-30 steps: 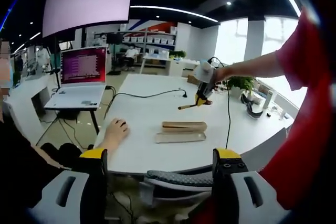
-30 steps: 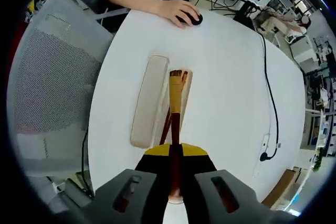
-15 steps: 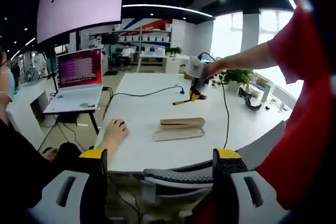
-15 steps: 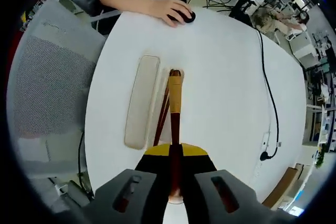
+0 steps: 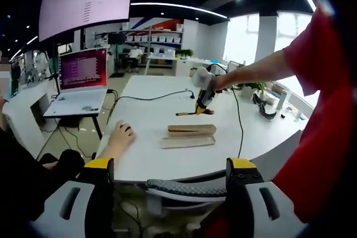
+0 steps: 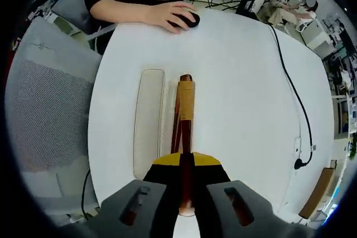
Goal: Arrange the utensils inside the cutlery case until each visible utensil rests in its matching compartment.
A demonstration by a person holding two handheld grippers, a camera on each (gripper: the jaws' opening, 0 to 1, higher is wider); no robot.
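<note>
The cutlery case lies in two parts on the white table: an open tray and a flat beige lid beside it. My right gripper is shut on a wooden utensil, dark brown with a lighter tan end, held in the air over the tray. The beige lid lies to its left. In the left gripper view that gripper hangs above the far side of the case with the utensil sticking out leftward. My left gripper stands open off the table's near edge, holding nothing.
A person's hand rests on a black mouse at the table's edge. A grey mesh chair stands against the table near the case. A black cable crosses the table. A laptop sits on a stand beyond.
The right gripper has carried the utensil closer to the case and lined it up along the tray. The left gripper is still open, and its view has shifted a little.
</note>
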